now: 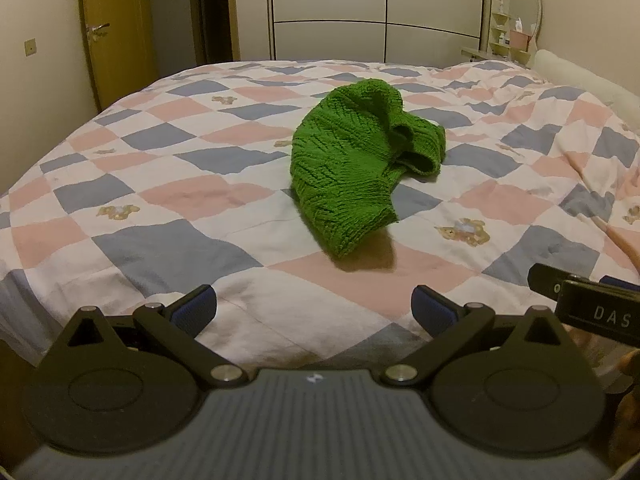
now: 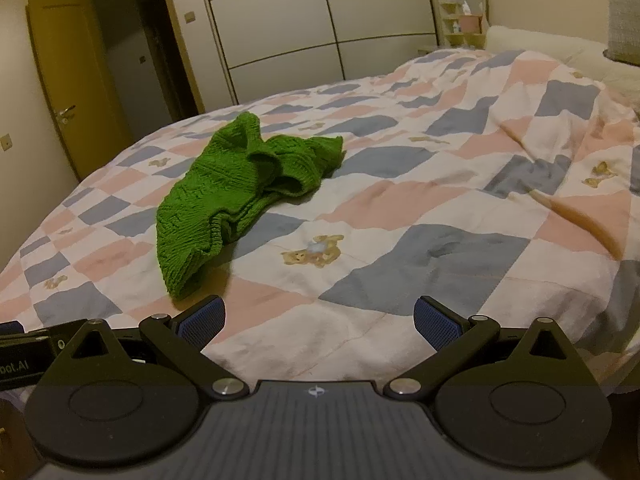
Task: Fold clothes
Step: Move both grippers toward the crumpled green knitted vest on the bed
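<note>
The green knitted garment (image 1: pixel 352 160) (image 2: pixel 240 188) lies crumpled on the checked quilt (image 1: pixel 160 208) (image 2: pixel 420 272) that covers the bed, near the middle of the quilt and well apart from both grippers. Its long axis runs from the near edge of the quilt toward the far wardrobe (image 1: pixel 380 8) (image 2: pixel 320 20); in the right wrist view this axis leans to the right as it recedes. The narrow ribbed end points toward the near edge of the quilt and is slightly lifted, casting a shadow on the quilt below it. The wider, bunched end lies on the side toward the wardrobe, with a rolled fold opening toward the pillow (image 1: pixel 580 76) (image 2: pixel 532 40) side. Which part of the garment each end is cannot be determined. The left gripper (image 1: pixel 314 308) is held over the near edge of the quilt, jaws spread wide, nothing between the blue pads (image 1: pixel 196 308). The right gripper (image 2: pixel 318 320) is held likewise over the near edge of the quilt, jaws spread wide, holding nothing. Neither gripper touches the garment. The two grippers are side by side; part of each body is visible at the edge of the other's view.
</note>
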Motion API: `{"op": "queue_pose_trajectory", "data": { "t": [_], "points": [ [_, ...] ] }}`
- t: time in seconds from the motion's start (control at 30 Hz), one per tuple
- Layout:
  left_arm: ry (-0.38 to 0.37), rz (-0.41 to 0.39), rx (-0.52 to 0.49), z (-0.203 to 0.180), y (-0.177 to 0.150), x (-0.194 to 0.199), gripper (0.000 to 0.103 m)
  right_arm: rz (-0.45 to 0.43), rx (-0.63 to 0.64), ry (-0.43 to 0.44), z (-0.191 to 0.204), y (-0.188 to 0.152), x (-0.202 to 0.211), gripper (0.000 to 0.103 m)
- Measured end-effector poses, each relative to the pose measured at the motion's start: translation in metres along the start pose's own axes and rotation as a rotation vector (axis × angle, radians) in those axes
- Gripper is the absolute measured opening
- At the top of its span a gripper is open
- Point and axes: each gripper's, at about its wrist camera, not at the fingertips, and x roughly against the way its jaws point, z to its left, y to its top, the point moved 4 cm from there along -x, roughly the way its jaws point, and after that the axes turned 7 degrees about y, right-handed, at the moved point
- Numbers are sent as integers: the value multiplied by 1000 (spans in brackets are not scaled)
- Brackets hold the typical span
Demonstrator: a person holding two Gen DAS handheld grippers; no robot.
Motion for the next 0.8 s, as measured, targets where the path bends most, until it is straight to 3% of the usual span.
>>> {"op": "queue_pose_trajectory", "data": {
  "t": [0.8],
  "points": [
    [-42,37,10,1,-4,-16,102,-10,5,-9,-1,-2,2,103]
  ]
}}
